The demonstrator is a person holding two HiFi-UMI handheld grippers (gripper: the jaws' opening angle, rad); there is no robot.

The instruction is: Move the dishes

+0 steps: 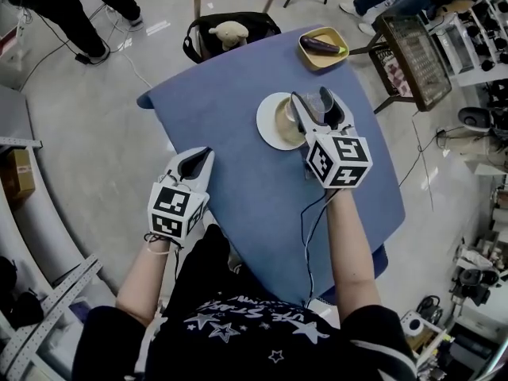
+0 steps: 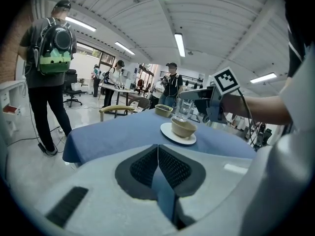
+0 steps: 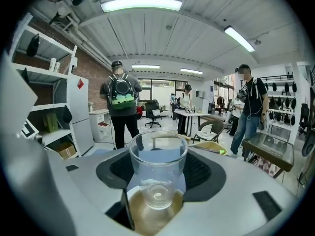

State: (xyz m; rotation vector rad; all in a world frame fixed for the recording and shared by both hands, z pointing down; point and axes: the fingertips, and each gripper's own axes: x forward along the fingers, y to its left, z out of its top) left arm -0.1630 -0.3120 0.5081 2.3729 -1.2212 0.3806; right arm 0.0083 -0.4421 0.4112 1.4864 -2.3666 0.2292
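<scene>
A tan bowl (image 1: 286,124) sits on a white plate (image 1: 267,130) near the far right of the blue table (image 1: 238,181). My right gripper (image 1: 311,100) is shut on a clear glass (image 1: 314,109), holding it upright just above the bowl. In the right gripper view the glass (image 3: 157,173) stands between the jaws with the bowl (image 3: 140,218) under its base. My left gripper (image 1: 202,154) is shut and empty at the table's near left edge. From the left gripper view, past the shut left gripper (image 2: 158,147), the bowl (image 2: 183,128), plate (image 2: 172,136) and held glass (image 2: 184,109) are visible.
A yellow bowl with an eggplant (image 1: 323,48) sits at the table's far corner. A chair with a black bag and a plush toy (image 1: 230,32) stands behind the table. A small rack table (image 1: 413,50) is at the right. People stand around the room.
</scene>
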